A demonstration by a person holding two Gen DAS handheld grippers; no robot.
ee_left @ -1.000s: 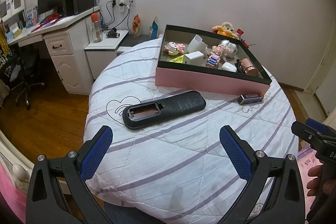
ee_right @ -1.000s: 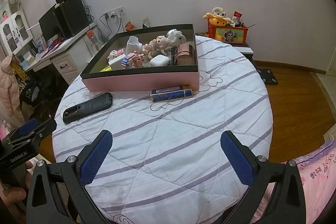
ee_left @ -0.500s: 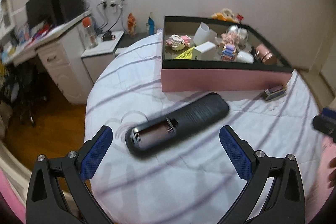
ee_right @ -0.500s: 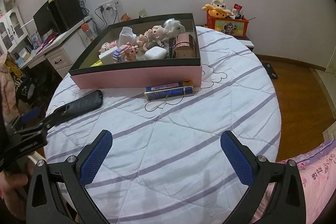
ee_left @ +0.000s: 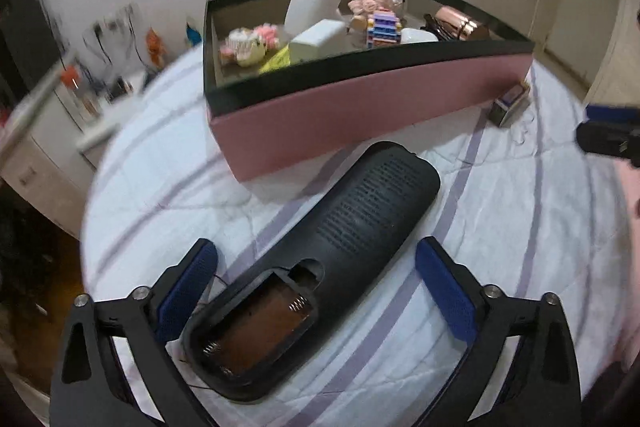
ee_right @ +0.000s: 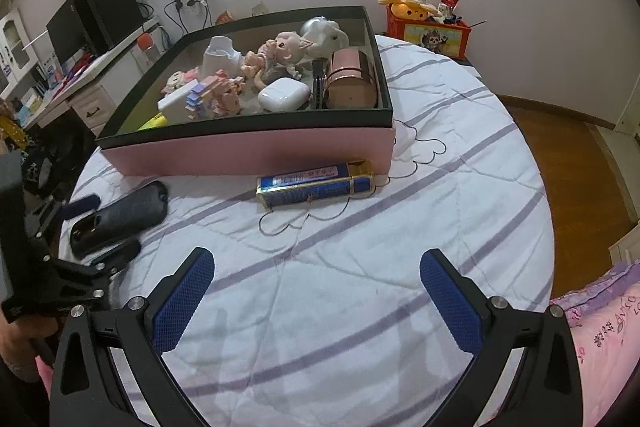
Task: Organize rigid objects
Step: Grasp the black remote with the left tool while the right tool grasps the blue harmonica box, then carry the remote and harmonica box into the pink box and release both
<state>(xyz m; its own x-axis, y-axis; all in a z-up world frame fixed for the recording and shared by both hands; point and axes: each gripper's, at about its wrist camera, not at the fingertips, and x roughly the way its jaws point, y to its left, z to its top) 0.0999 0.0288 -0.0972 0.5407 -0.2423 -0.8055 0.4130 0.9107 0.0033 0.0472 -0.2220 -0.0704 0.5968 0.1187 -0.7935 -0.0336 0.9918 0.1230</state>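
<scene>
A black remote control (ee_left: 328, 259) lies back-up on the round striped table, its battery bay open and empty. My left gripper (ee_left: 316, 291) is open, its blue pads on either side of the remote's near end. The remote (ee_right: 120, 219) and left gripper (ee_right: 104, 231) also show at the left of the right wrist view. My right gripper (ee_right: 316, 299) is open and empty above the table, short of a blue and gold box (ee_right: 316, 185). That box lies against the pink storage box (ee_right: 256, 151), which holds several toys and cases.
The pink storage box (ee_left: 360, 107) stands just beyond the remote. A desk with a monitor and speakers (ee_right: 96, 19) is at the far left. A red toy box (ee_right: 432, 31) stands behind the table. Wooden floor lies to the right.
My left gripper has moved forward and down, so its pads now straddle the remote's near end. My right gripper has moved closer to the blue and gold box.
</scene>
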